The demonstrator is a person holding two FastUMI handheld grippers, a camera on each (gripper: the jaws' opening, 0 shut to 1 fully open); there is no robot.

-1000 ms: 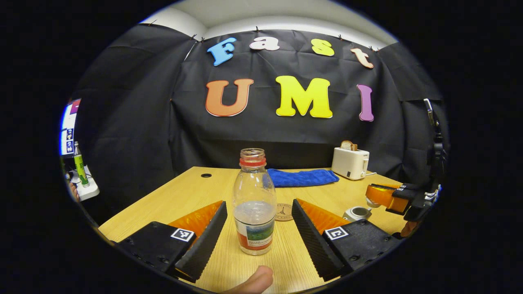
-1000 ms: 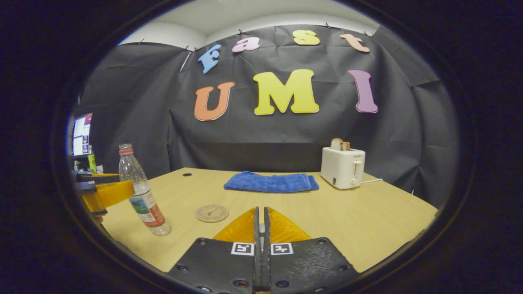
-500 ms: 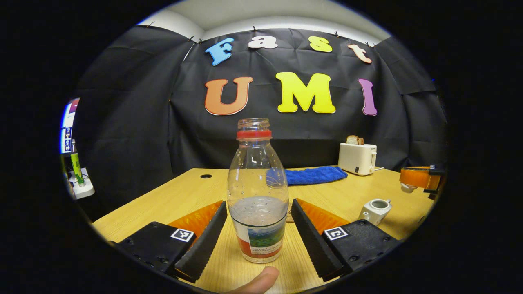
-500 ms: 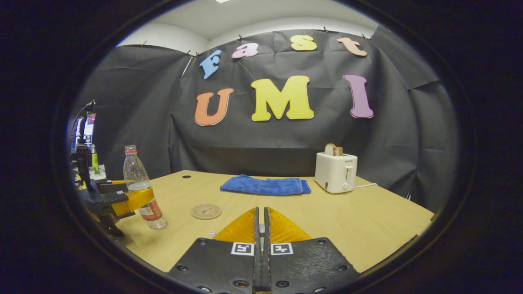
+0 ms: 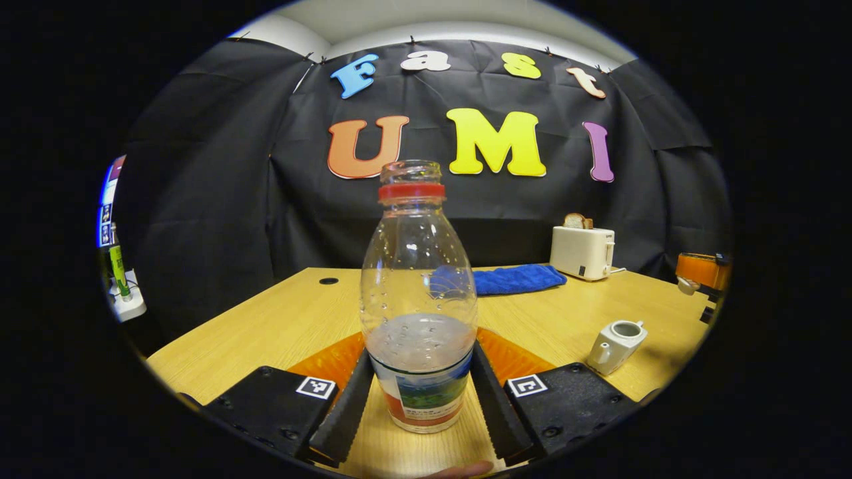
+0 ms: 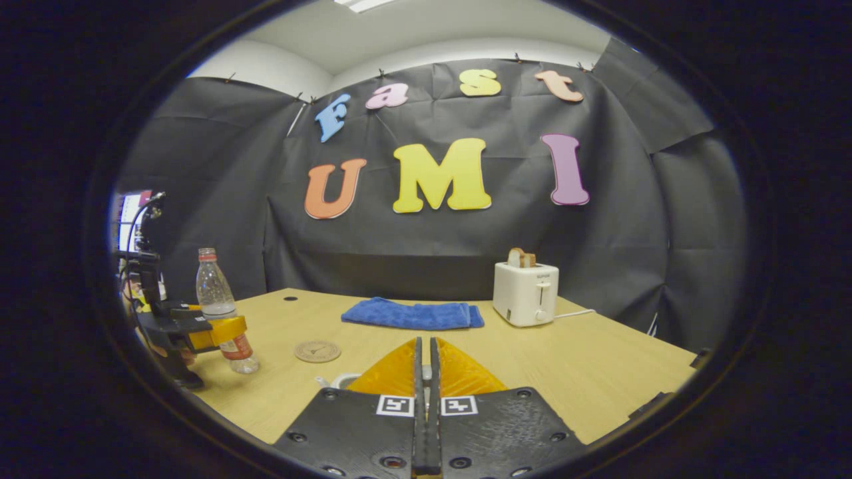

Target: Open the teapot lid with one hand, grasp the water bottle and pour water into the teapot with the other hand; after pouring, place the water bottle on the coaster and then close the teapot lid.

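left gripper (image 5: 421, 392) has closed in since 0.5 s ago; fingers now clamped on water bottle (image 5: 419, 299), standing near the tabletop's (image 5: 279, 326) front-left corner. right gripper (image 6: 426, 399) pressed together, holding lid off open teapot (image 5: 616, 342) by right edge. next: lift & pour.

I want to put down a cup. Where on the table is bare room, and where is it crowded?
Free: the wide right half of the table, in front of the toaster, and the strip between the blue towel and the coaster. Crowded: the near left, where the left gripper closes on the bottle beside the open teapot.
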